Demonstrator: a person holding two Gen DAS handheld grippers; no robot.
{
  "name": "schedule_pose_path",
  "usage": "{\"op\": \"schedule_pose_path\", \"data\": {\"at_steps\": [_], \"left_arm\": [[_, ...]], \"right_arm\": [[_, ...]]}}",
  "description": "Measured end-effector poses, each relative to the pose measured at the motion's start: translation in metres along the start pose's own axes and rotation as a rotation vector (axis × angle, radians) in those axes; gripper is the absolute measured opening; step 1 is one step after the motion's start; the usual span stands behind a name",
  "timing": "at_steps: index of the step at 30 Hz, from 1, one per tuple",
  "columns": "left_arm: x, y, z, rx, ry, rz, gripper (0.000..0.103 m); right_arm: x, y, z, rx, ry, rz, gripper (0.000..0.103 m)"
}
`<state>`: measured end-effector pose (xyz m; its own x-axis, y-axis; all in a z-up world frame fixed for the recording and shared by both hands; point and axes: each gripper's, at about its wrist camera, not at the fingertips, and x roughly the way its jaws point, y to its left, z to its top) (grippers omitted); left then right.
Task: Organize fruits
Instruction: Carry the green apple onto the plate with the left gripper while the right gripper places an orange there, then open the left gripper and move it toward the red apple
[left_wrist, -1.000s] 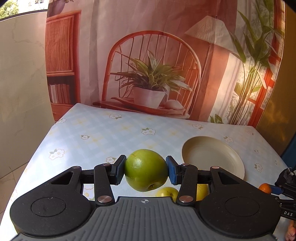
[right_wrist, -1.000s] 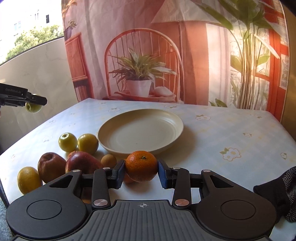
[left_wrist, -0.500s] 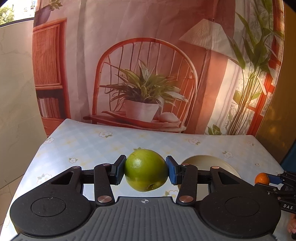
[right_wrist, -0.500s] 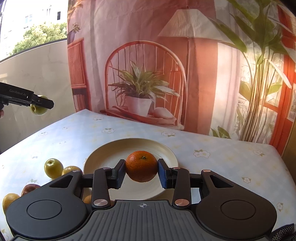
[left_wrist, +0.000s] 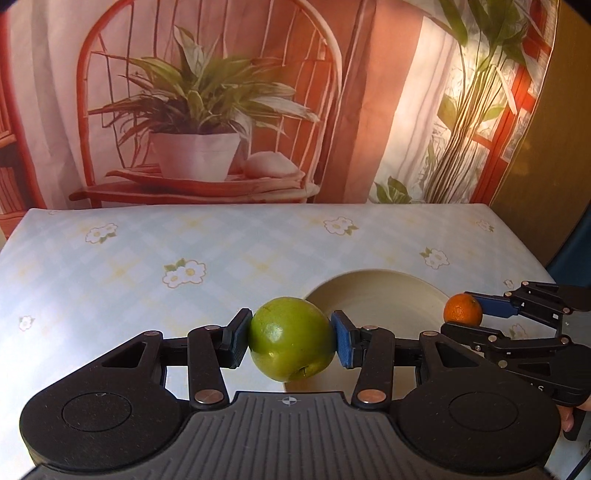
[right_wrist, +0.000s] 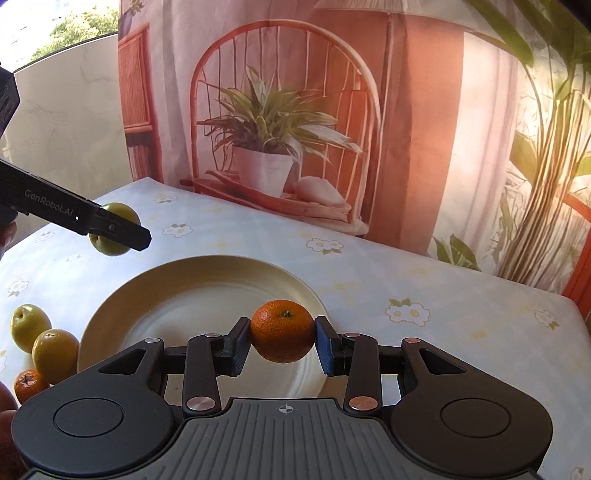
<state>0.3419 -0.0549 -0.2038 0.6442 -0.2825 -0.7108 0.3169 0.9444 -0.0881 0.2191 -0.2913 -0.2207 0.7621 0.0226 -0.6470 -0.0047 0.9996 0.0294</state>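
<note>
My left gripper (left_wrist: 290, 338) is shut on a green apple (left_wrist: 290, 339), held in the air just left of the cream plate (left_wrist: 373, 291). From the right wrist view that apple (right_wrist: 116, 229) hangs beyond the plate's far-left rim. My right gripper (right_wrist: 282, 341) is shut on a small orange (right_wrist: 282, 331) above the plate (right_wrist: 177, 295), nothing lying on it. In the left wrist view the orange (left_wrist: 463, 309) shows over the plate's right rim.
Loose fruit lies left of the plate: a green fruit (right_wrist: 27, 326), a yellow-green one (right_wrist: 54, 354), a small orange (right_wrist: 27, 385) and red fruit (right_wrist: 5, 402) at the frame edge. A floral tablecloth (right_wrist: 369, 295) covers the table; a printed backdrop (right_wrist: 277, 110) stands behind it.
Both grippers have carried their fruit toward the plate. The orange now hangs over the plate instead of in front of it, and the green apple has come down close to the plate's left side.
</note>
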Motion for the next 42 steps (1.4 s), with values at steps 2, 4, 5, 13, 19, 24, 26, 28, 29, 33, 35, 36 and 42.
{"op": "schedule_pose_path", "data": {"at_steps": [2,4,5,13,19,24,26,28,29,33,35,36,42], "left_arm": [[0.014,-0.004,-0.001,0.019,0.028,-0.015,0.049],[0.027,-0.007,-0.001,0.010,0.061,-0.034,0.049],[0.032,-0.009,-0.001,0.008,0.072,-0.038,0.049],[0.034,-0.022,0.007,0.050,0.022,-0.085,0.043],[0.042,-0.021,0.007,0.061,0.029,-0.047,0.043],[0.041,-0.019,0.008,0.067,0.000,-0.005,0.044],[0.039,-0.019,0.009,0.074,-0.008,0.024,0.044],[0.035,-0.016,0.009,0.076,-0.023,0.045,0.044],[0.030,-0.013,0.010,0.074,-0.033,0.048,0.044],[0.006,-0.005,0.013,0.056,-0.065,0.061,0.045],[-0.007,0.001,0.009,0.032,-0.068,0.073,0.051],[-0.014,0.005,0.006,0.021,-0.071,0.081,0.051],[-0.056,0.022,-0.012,0.043,-0.071,0.184,0.056]], "right_arm": [[0.010,-0.002,-0.001,-0.005,0.016,0.003,0.034],[0.018,-0.002,-0.001,-0.014,0.027,0.005,0.034],[0.021,0.000,-0.001,-0.021,0.031,0.005,0.034],[0.039,0.007,-0.001,-0.051,0.040,-0.011,0.034],[0.040,0.006,-0.003,-0.032,0.043,-0.010,0.034],[0.034,0.006,-0.002,-0.024,0.027,-0.038,0.039],[0.029,0.006,-0.002,-0.018,0.018,-0.050,0.040],[0.021,0.005,-0.004,0.006,-0.005,-0.066,0.040],[0.015,0.004,-0.005,0.028,-0.019,-0.072,0.040],[-0.010,0.002,-0.010,0.114,-0.098,-0.111,0.042],[-0.025,-0.002,-0.017,0.183,-0.136,-0.132,0.045],[-0.030,-0.003,-0.021,0.214,-0.146,-0.132,0.045],[-0.075,0.000,-0.062,0.361,-0.205,-0.178,0.045]]}}
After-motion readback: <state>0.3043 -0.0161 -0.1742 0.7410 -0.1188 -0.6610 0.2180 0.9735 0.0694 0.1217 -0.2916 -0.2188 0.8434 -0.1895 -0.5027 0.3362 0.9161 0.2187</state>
